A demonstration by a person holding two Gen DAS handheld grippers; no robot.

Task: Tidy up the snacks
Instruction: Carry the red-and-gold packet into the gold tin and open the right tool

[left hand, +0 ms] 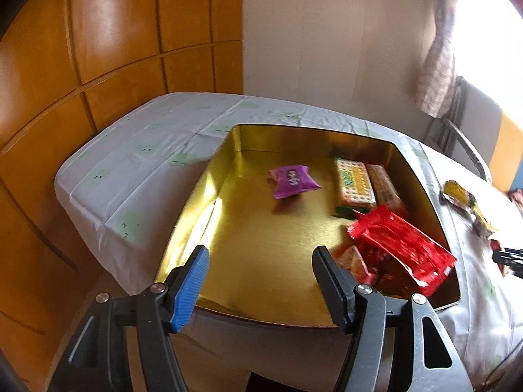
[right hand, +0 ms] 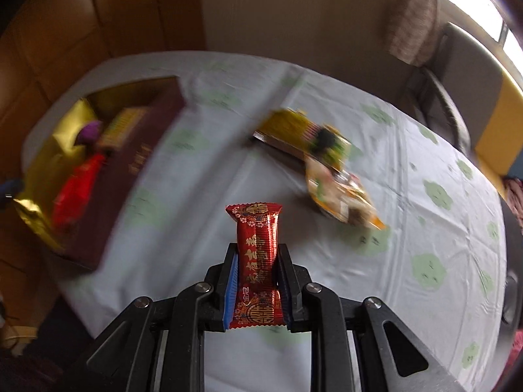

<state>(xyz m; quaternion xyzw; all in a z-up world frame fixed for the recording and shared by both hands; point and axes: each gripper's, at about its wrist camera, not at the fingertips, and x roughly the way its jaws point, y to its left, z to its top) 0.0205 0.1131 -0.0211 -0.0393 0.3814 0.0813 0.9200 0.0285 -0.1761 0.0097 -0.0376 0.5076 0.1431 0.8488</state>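
several snacks are already laid in the gold box [left hand: 228,176], a red packet [right hand: 258,254] is pinched in the right hand-held gripper [right hand: 257,281], the left hand-held gripper [left hand: 261,281] is spread empty, and yellow packets [right hand: 327,163] are left on the worktop [right hand: 408,228]

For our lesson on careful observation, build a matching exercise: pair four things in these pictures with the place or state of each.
Things:
1. small purple snack packet
2. red patterned foil snack packet
3. left hand-held gripper
4. yellow-green snack packets

Places or states:
A. lying on the tablecloth
B. alone on the floor of the gold-lined box
C. jaws apart, nothing between them
D. clamped in the right hand-held gripper

Pairs: 1-B, 2-D, 3-C, 4-A
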